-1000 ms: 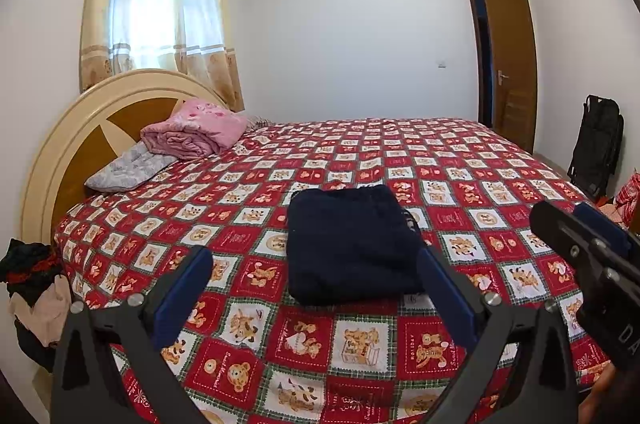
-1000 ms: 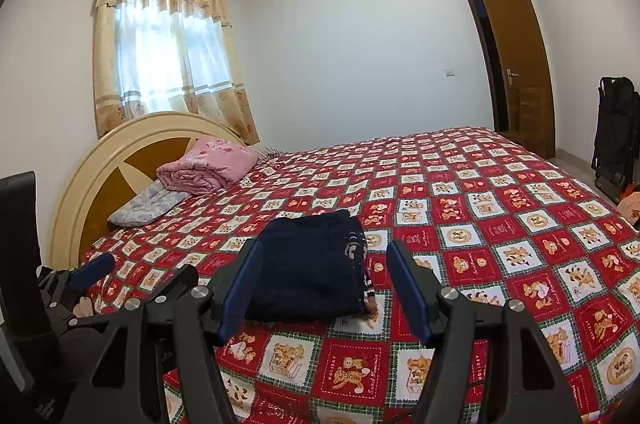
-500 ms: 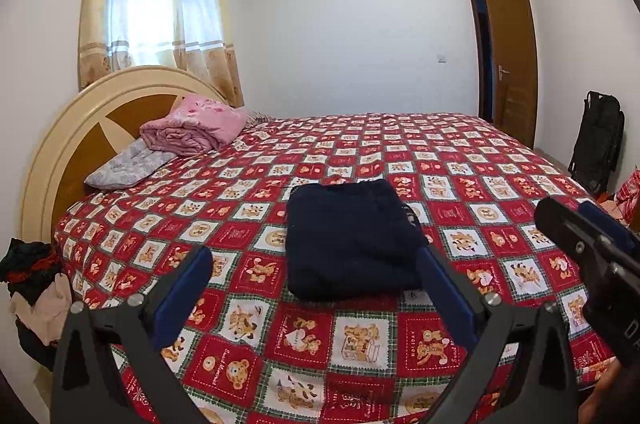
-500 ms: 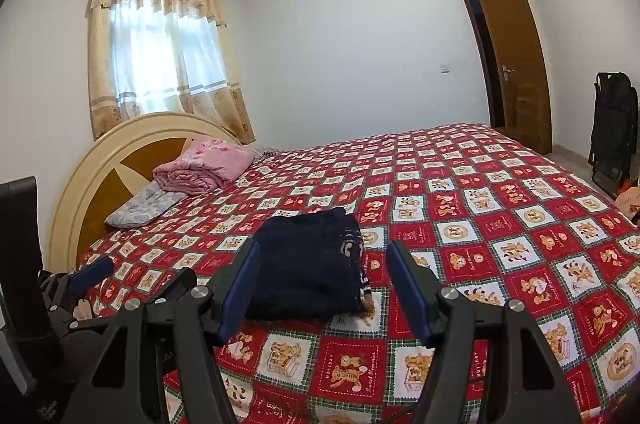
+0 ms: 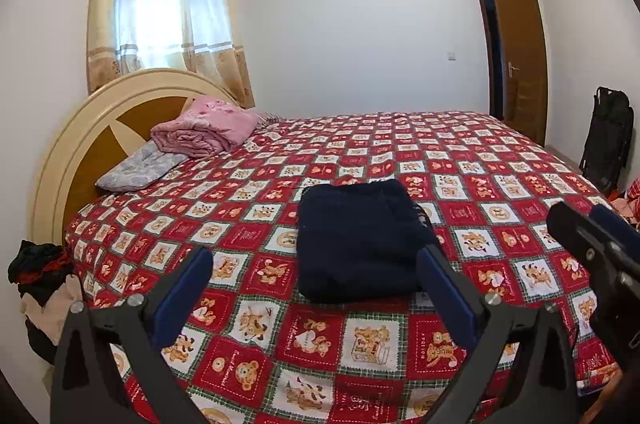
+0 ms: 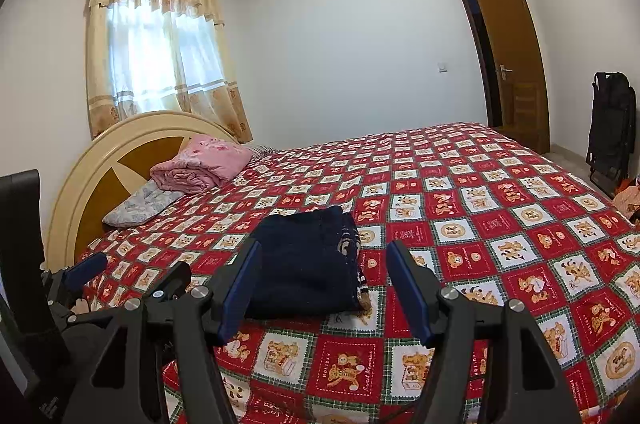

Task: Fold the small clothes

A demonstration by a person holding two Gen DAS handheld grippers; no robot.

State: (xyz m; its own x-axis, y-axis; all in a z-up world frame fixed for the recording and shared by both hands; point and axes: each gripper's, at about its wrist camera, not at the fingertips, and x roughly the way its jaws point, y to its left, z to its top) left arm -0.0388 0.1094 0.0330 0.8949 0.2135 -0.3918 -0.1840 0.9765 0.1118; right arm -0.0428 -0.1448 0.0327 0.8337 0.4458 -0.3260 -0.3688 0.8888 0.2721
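Nearest the cameras, both tools stand spread and empty above the near edge of the bed: the left gripper (image 5: 312,288) has its blue-padded jaws wide apart with only quilt showing between them, and the right gripper (image 6: 324,284) has its jaws parted about as far, with nothing pinched, the pads clear of any cloth. Just beyond their tips, on the red patchwork quilt with teddy-bear squares (image 5: 480,160), lies the dark navy folded garment (image 5: 356,240), a compact rectangular stack with tidy edges and a patterned edge peeping out along its right side (image 6: 352,252). It sits near the front edge of the bed, roughly in the middle from left to right, touched by neither tool. Judged from this, the folding of this piece looks finished: it is squared up and released, with no loose sleeve or leg trailing out. What may be left lies off the bed: at the near left, below the mattress edge, a heap of dark, red and beige clothing (image 5: 40,284) seems unfolded, so another item probably waits to be picked up. Farther back on the left, a rolled pink blanket (image 5: 204,132) rests on a grey floral pillow (image 5: 136,168) against the cream and brown rounded wooden headboard (image 5: 80,144); these appear to be bedding, not part of the job.
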